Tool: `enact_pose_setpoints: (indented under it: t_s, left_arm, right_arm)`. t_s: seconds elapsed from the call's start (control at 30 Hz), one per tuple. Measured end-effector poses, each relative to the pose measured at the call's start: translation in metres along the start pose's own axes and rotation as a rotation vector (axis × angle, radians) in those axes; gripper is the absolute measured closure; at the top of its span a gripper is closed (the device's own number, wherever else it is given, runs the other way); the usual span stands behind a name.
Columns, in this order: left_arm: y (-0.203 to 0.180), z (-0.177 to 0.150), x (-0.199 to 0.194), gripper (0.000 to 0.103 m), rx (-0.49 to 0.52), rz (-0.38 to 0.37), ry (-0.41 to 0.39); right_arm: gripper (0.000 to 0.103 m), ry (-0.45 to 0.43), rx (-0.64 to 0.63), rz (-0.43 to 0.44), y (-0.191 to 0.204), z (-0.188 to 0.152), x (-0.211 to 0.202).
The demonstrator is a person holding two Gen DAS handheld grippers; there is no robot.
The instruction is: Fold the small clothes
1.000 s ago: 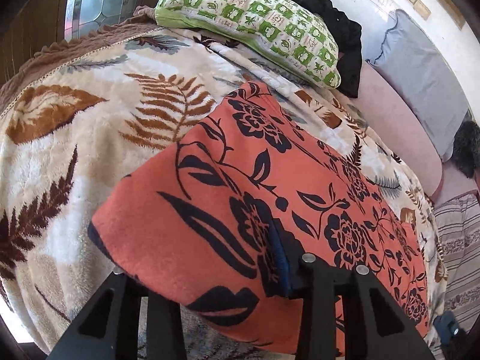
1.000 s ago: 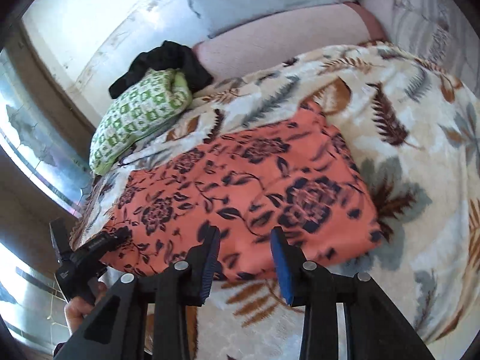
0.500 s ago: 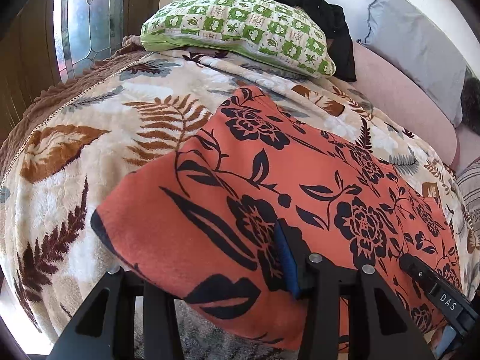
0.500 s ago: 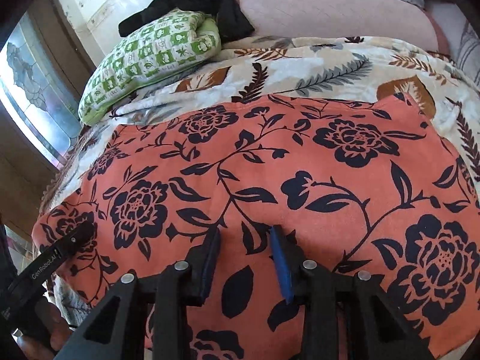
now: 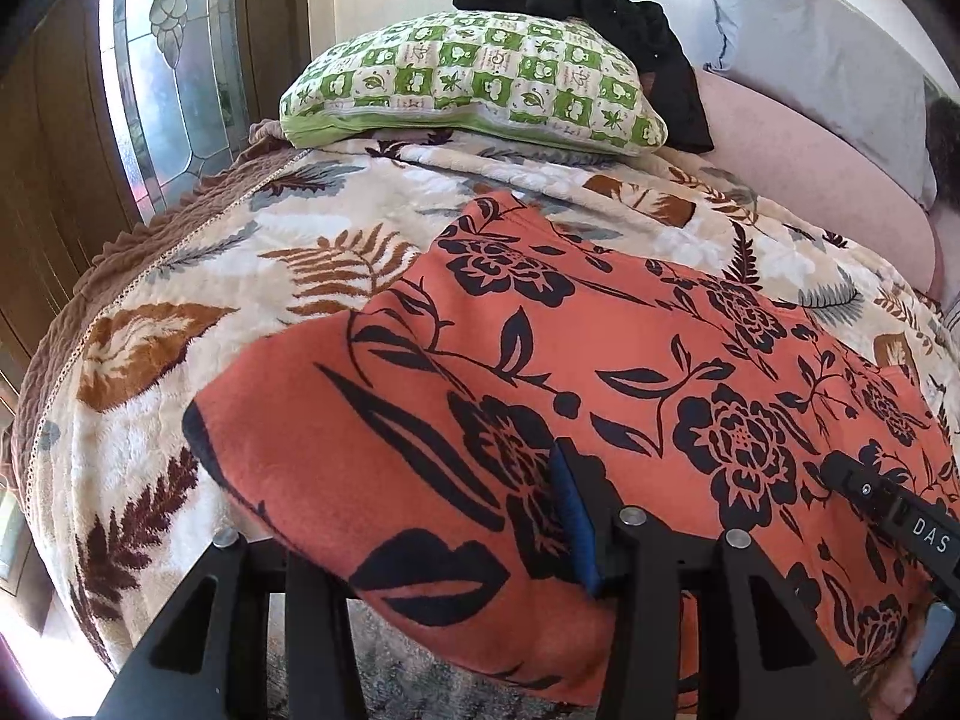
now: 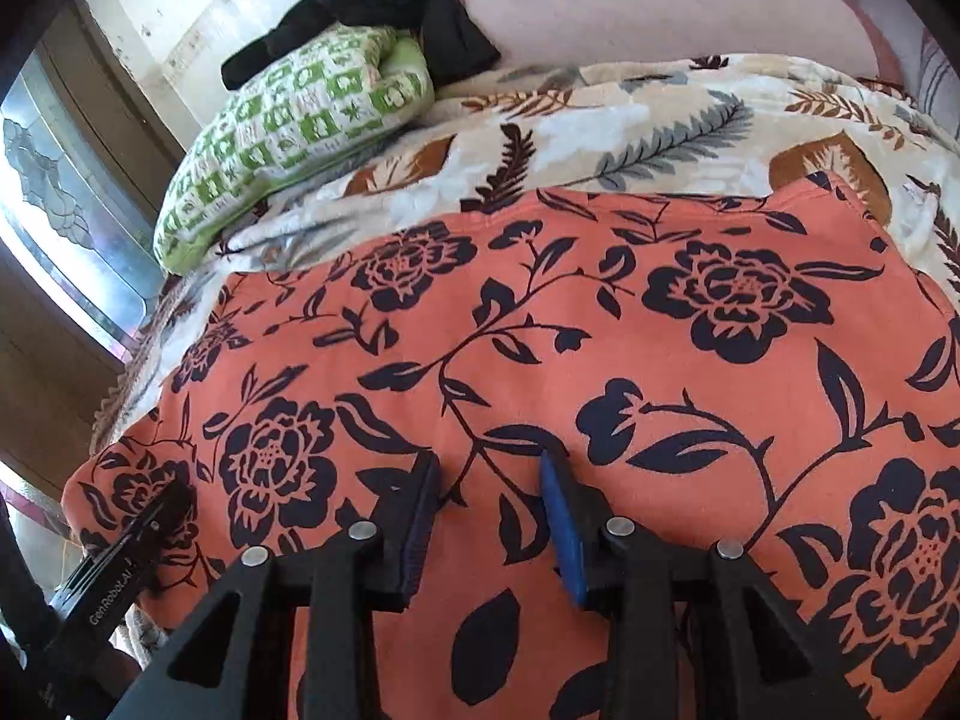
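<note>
Leaf-print blanket [image 5: 252, 252] carries an orange cloth [image 6: 600, 330] at its near edge; left gripper [image 5: 420, 540] clamps the cloth's hem, right gripper [image 6: 489, 510] gapes above it.

I am seeing a leaf-print blanket [image 5: 252, 276] covering the bed; at its far end a green checked pillow [image 5: 474, 84] is lying, a black garment [image 5: 630, 30] draping behind that pillow.

Your left gripper [image 5: 420, 546] was matte black, with angular arms pierced by triangular cut-outs, round silver screw heads at the joints and a blue pad lining one finger. Your right gripper [image 6: 489, 516] matched it: black frame, silver screws, blue-edged pads [image 6: 561, 531]. White lettering marked the black bodies: "DAS" on one, "GenRobot.AI" on the other.
</note>
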State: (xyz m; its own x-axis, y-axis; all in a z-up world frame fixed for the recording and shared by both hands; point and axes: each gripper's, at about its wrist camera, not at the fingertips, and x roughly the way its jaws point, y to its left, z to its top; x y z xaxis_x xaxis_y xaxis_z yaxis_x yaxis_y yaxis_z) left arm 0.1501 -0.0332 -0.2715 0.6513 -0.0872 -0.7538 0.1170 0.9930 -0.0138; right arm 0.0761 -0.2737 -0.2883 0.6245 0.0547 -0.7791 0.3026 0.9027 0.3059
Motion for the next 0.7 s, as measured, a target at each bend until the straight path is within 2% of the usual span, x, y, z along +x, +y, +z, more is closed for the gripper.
enact_pose_setpoints:
  t_s: [0.1,0.53,0.7]
  left_arm:
    - [-0.002,0.001,-0.001,0.051,0.009,0.003,-0.002]
    - [-0.009,0.002,0.000,0.047,0.032,0.025,-0.008]
    - [-0.011,0.001,0.002,0.040,0.043,0.029,-0.002]
  right_arm:
    - [0.064,0.007,-0.028,-0.021,0.006,0.000,-0.001]
    - [0.064,0.007,-0.013,-0.010,0.001,-0.003,-0.001]
    - [0.063,0.007,-0.012,-0.008,0.001,-0.002,0.000]
